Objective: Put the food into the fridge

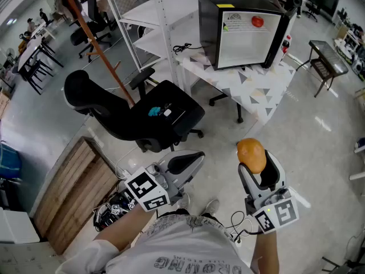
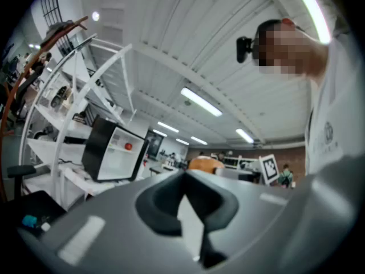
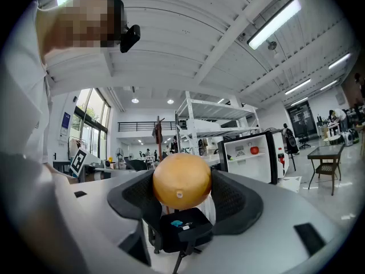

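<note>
In the head view, a round orange fruit [image 1: 251, 154] is pinched at the tips of the right claw [image 1: 258, 165], which is held level in front of the person. The left claw [image 1: 188, 162] is held beside it, with its jaws pressed together and nothing carried. The fridge [image 1: 245, 30] is seen well apart from both claws, on a white table [image 1: 259, 99] across the room. Its white inside is exposed, and a small red item [image 1: 258, 21] is already lodged on an upper shelf. A black office chair [image 1: 142, 116] is seen on the floor to the left of the way to the fridge.

In the left gripper view, the pads of the left claw [image 2: 183, 178] are seen meeting at their tips, with nothing between them. The fridge [image 2: 111, 153] is seen far off to the left.

In the right gripper view, the orange fruit [image 3: 182, 181] is gripped on both sides by the dark pads of the right claw [image 3: 182, 182]. The fridge [image 3: 251, 156] is seen in the distance to the right.

The task is judged to be at the carrying stage. The fruit has been picked up, while the approach to the fridge, the placing on a shelf and the release are left to be done.
</note>
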A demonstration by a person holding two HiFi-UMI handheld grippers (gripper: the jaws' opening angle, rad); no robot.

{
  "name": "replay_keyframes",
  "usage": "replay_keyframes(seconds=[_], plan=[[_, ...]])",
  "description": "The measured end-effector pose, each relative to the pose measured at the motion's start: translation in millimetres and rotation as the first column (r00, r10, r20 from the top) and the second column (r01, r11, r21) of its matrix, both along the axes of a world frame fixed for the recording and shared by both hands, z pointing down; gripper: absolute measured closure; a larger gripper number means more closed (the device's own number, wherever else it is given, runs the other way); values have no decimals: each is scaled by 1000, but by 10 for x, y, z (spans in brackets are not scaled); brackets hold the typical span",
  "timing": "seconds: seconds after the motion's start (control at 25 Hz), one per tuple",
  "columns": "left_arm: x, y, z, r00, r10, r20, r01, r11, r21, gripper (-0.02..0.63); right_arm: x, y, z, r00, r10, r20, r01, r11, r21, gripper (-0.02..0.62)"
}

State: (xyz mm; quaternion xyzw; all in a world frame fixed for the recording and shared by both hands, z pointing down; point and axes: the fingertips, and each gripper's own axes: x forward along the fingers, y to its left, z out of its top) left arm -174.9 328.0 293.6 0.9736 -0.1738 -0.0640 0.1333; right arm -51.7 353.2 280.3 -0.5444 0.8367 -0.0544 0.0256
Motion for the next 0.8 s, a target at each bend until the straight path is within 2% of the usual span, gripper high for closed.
replay_keyframes(seconds=[0.8], plan=[[397,205,87,999,-41,9,41,999,-5,597,406,164,117,1000,-29,2,29,1000,-3,308]])
